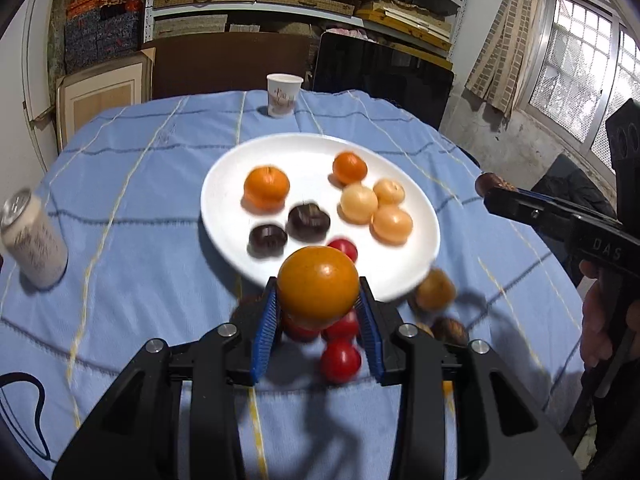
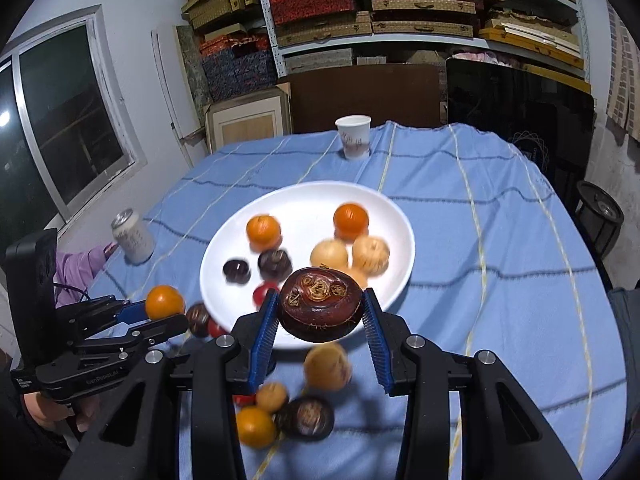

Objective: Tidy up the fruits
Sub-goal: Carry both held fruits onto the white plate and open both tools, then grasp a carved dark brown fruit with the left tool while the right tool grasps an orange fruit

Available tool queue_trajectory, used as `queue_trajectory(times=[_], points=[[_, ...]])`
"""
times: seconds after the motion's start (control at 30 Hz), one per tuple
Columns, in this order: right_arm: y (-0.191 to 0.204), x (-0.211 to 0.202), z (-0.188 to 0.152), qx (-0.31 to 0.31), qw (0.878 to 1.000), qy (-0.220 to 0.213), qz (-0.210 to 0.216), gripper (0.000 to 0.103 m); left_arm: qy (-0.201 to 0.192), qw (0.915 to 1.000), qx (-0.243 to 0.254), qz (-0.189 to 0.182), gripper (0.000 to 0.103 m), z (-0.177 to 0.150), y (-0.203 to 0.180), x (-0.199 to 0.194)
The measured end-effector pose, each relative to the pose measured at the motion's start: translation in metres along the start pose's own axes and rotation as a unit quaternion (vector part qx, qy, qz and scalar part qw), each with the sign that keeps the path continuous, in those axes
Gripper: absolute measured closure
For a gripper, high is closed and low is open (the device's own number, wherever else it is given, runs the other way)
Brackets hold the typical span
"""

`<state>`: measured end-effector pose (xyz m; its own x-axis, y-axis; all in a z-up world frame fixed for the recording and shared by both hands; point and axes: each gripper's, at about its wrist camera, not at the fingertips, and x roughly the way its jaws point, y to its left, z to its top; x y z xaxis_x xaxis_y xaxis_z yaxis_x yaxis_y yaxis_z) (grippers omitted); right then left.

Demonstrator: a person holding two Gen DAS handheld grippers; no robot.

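Observation:
A white plate (image 1: 232, 184) on the blue cloth holds two oranges (image 1: 266, 186), two dark brown fruits (image 1: 308, 219), three pale yellow fruits (image 1: 359, 203) and a red one (image 1: 344, 248). My left gripper (image 1: 318, 304) is shut on an orange (image 1: 318, 286), held above the plate's near rim. My right gripper (image 2: 320, 316) is shut on a dark brown fruit (image 2: 321, 309), above the plate's (image 2: 304, 208) near edge. Loose red fruits (image 1: 340, 362), brown and yellow fruits (image 2: 327, 365) lie on the cloth in front of the plate.
A paper cup (image 1: 282, 94) stands at the table's far edge. A drink can (image 1: 34, 240) stands at the left. The right gripper shows at the right of the left wrist view (image 1: 490, 190). Shelves with boxes (image 2: 400, 8) stand behind the table.

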<state>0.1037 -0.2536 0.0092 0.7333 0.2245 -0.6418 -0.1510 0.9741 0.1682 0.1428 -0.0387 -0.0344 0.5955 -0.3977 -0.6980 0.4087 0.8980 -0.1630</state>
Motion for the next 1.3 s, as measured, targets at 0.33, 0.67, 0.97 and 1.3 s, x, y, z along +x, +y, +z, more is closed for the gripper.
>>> queue_trajectory(times=[0.33,0.67,0.97,1.3], points=[[-0.026,0.076,0.058,0.027,0.999,0.04,-0.001,0.061,0.031,0.9986,0.042,-0.002,0.066,0.073,-0.022,0.087],[-0.047,0.153,0.057,0.051,0.993,0.101,-0.011,0.061,0.067,0.997,0.037,0.009,0.066,0.087,-0.013,0.147],[-0.053,0.148,0.06,0.061,0.994,0.093,-0.005,0.052,0.066,0.9967,0.044,0.02,0.054,0.093,-0.017,0.148],[-0.047,0.076,0.042,0.068,0.996,0.057,0.006,0.051,0.008,0.9982,0.059,-0.001,0.021,0.063,-0.026,0.058]])
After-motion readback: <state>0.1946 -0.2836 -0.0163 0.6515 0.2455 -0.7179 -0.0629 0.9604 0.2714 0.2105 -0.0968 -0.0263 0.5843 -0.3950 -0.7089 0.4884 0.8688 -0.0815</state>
